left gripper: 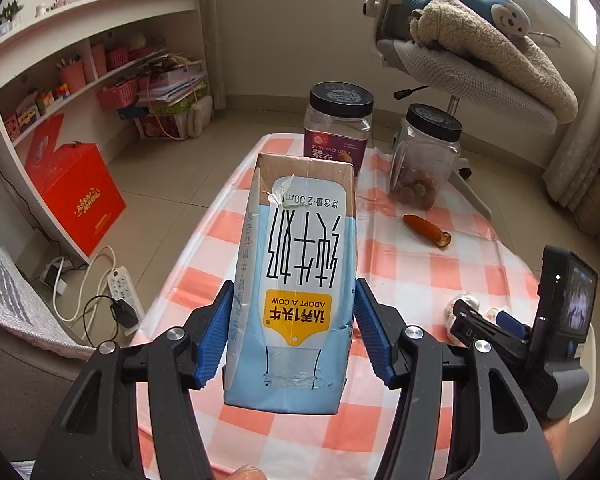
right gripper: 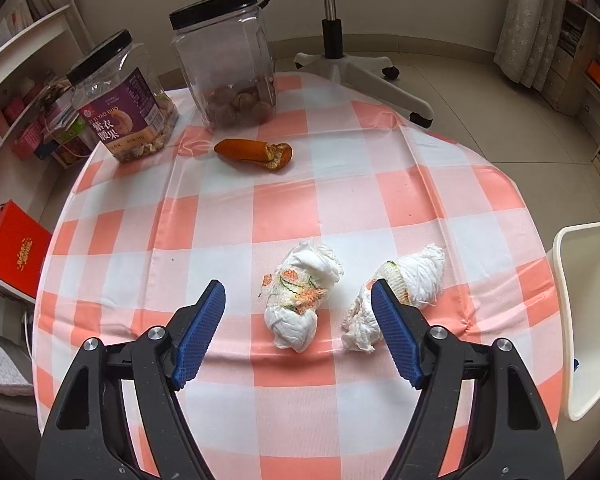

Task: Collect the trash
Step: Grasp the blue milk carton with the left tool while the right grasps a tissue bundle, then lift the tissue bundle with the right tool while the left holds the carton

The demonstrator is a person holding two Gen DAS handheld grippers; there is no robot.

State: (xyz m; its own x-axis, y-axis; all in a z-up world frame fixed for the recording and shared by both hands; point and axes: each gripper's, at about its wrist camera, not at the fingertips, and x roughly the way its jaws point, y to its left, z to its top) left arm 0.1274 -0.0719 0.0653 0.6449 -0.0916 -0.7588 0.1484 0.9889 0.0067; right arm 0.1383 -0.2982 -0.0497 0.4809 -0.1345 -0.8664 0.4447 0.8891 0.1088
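Left gripper, blue ribbed pads closed against the two narrow sides of a light-blue and brown cardboard milk carton, which it holds clear of the table with its print upside down to the camera; the side grip probably suits the carton's flat, rigid walls and leaves it free to be tipped into a bin. Right gripper, jaws spread wide and holding nothing, poised low over the pink-and-white checked tablecloth. Between its pads lies one crumpled white tissue wad with orange and green print; a second white tissue wad lies just beside the right pad, partly hidden by it. The wide opening is judged a preparation for straddling the nearer wad. An orange strip of fruit peel lies farther back, apart from both wads. Behind it stand two clear plastic jars with black screw lids: the purple-labelled jar holds a shallow layer of pale nuts; the unlabelled jar holds brown round nuts at its bottom. A white plastic bin stands at the table's right edge; its contents are not visible.
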